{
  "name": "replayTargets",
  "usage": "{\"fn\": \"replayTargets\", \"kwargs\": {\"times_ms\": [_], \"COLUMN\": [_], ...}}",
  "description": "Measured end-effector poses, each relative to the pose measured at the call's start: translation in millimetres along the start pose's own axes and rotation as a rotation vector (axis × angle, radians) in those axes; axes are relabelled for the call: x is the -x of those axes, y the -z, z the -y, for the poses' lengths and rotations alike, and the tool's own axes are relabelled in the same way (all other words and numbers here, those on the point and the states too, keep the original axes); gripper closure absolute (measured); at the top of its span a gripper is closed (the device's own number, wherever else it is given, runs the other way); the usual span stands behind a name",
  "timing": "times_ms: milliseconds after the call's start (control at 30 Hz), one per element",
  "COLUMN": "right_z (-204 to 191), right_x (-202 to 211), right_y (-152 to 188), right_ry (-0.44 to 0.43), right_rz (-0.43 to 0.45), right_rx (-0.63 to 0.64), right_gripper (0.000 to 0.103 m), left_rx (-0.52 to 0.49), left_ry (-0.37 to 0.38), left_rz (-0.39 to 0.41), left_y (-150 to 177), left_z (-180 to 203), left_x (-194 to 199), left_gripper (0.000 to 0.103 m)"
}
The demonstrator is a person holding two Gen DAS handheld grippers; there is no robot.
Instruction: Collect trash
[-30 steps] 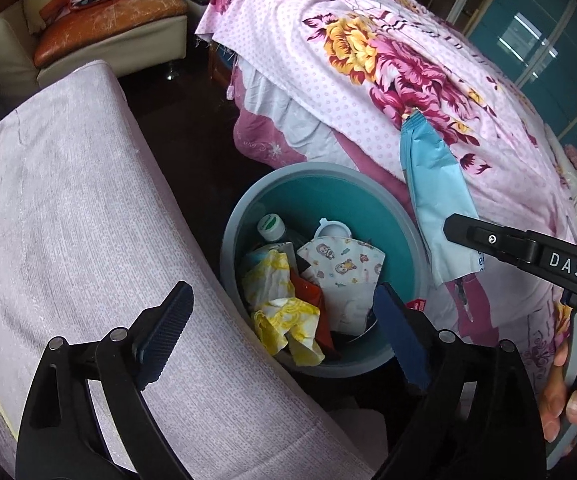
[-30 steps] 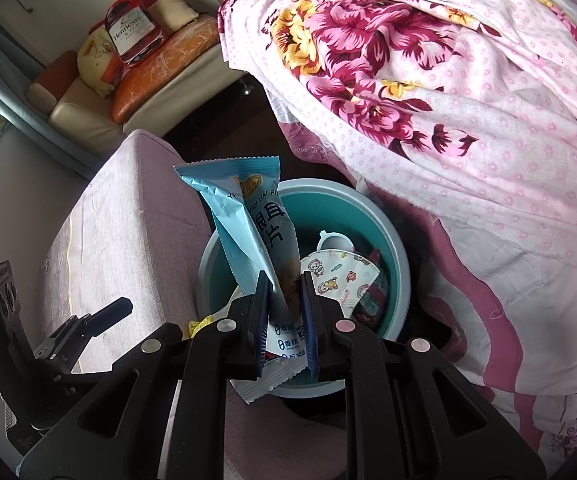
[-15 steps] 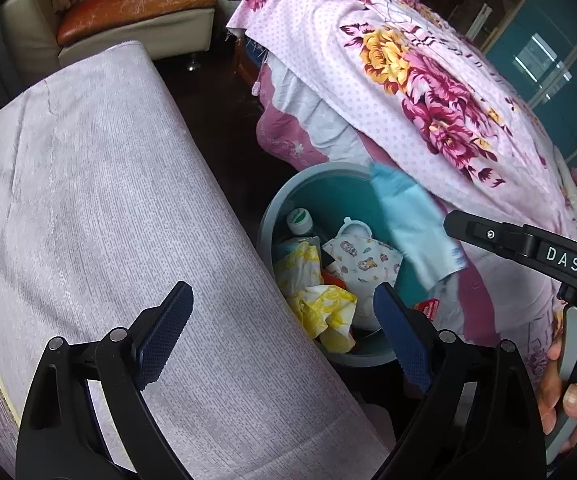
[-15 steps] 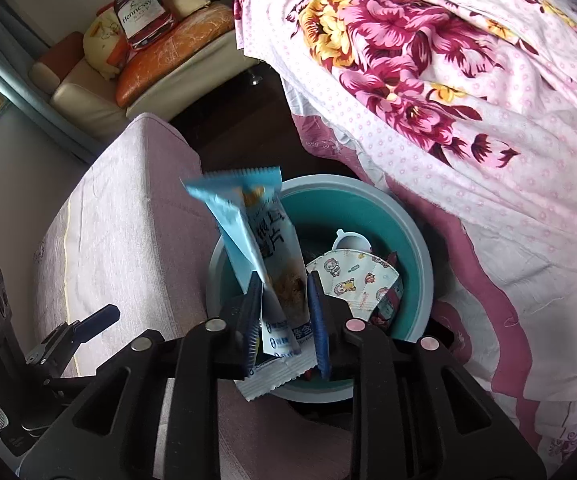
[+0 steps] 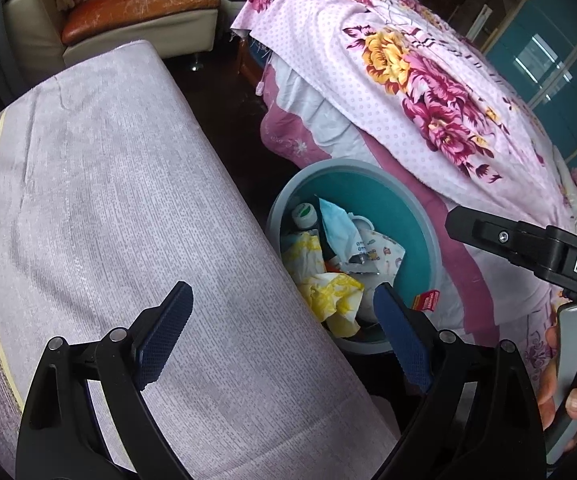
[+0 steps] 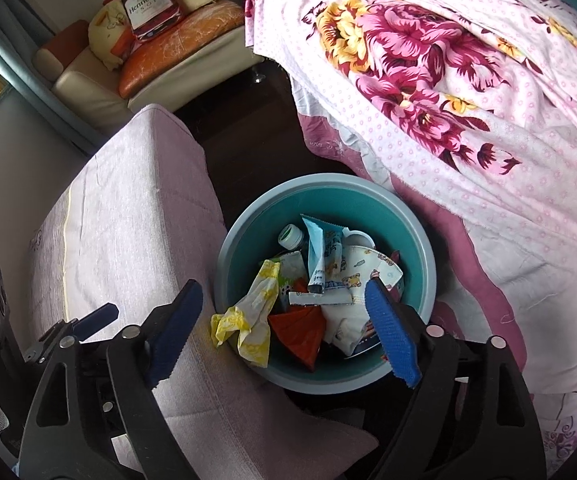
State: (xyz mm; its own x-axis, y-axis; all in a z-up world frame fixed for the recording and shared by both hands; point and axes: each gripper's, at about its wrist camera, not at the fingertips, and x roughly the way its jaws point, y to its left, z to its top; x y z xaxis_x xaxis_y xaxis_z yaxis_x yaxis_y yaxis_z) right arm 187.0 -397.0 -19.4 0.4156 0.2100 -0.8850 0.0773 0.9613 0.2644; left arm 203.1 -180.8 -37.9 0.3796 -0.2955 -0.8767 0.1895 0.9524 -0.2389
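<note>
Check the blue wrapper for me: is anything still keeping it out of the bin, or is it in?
Nothing visible blocks it. The blue wrapper already lies inside the bin, on top of the other trash. The right gripper is above the bin, its jaws opening with nothing between them. The left gripper is open and empty too.

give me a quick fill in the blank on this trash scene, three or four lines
1. The blue snack wrapper lies inside the ____ bin.
2. The right hand-held gripper, its jaws opening, holds ____.
3. The crumpled yellow wrapper droops over the bin's ____.
4. The bedspread beside the bin bears a ____ print.

Missing words: teal; nothing; rim; floral
</note>
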Motion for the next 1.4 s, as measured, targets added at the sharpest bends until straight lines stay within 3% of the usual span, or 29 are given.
{"fn": "replayTargets", "kwargs": {"times_ms": [367,633,1400], "right_z": [-20,-33,-64], "right_x": [20,42,68], "right_y": [20,40,77], "right_ry": [0.051,0.063,0.069], "right_rz": [0.028,0.057,0.092], "right_rx": [0.063,0.112,0.203], "right_gripper": [0.015,0.014,0.011], "left_rx": [0.002,0.032,0.141], "left_ry": [-0.054,-0.104,-0.121], "left_rz": [0.04,0.072,0.101], "left_y": [12,29,68], "left_z": [-4,-15,-48], "left_x": [30,54,88], "left_gripper": [0.011,0.004,0.004]}}
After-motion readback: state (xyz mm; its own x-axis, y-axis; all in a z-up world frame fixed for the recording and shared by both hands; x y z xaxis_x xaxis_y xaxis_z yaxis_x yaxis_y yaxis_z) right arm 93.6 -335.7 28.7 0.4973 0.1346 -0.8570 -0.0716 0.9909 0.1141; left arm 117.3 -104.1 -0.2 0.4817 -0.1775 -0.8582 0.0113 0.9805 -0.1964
